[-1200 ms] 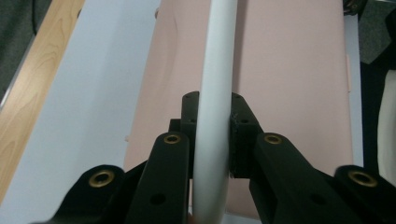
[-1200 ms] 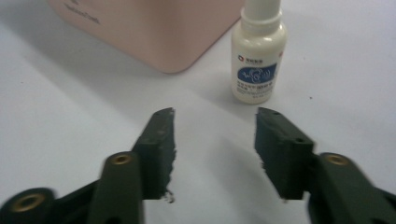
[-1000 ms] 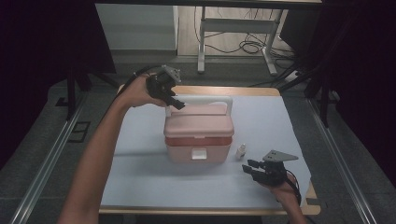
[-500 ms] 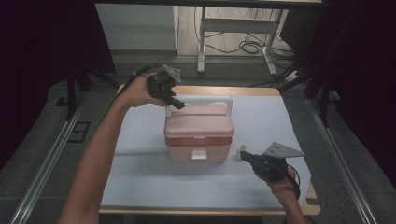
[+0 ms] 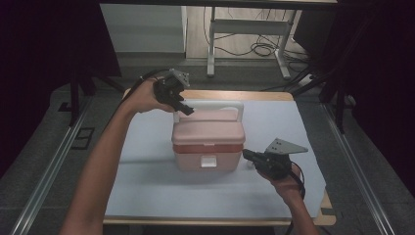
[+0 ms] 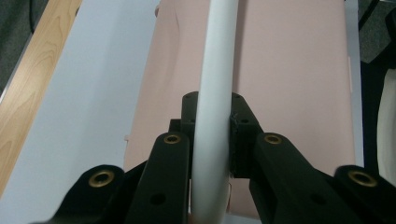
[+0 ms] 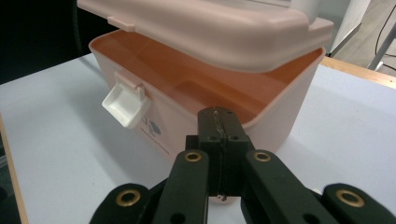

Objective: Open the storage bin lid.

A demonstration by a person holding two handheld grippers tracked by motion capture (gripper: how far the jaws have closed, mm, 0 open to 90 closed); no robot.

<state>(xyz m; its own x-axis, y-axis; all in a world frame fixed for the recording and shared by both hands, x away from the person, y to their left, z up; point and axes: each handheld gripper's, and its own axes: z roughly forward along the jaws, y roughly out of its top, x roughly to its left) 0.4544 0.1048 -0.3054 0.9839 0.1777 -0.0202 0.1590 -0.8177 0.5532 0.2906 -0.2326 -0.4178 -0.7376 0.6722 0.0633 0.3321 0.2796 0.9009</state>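
The left gripper [image 6: 212, 140] pinches the white handle [image 6: 215, 70] of the pink box [image 5: 208, 142] on the bench [image 5: 288, 122]. The right gripper [image 7: 219, 128], jaws just closed together, sits before the box's front corner.

A wooden desk [image 5: 264, 95] is covered by a pale blue-white sheet [image 5: 288, 127], with bare wood left showing along its far edge and at the near right corner. Grey carpet [image 5: 54, 147] is laid on the floor around it, and metal rails [image 5: 46, 169] are set along both sides. Beyond the desk, a white metal frame [image 5: 244, 29] is seen standing on a lighter floor, with black cables [image 5: 262, 49] coiled beneath it. Dark curtains [image 5: 44, 39] are hung at left and right.
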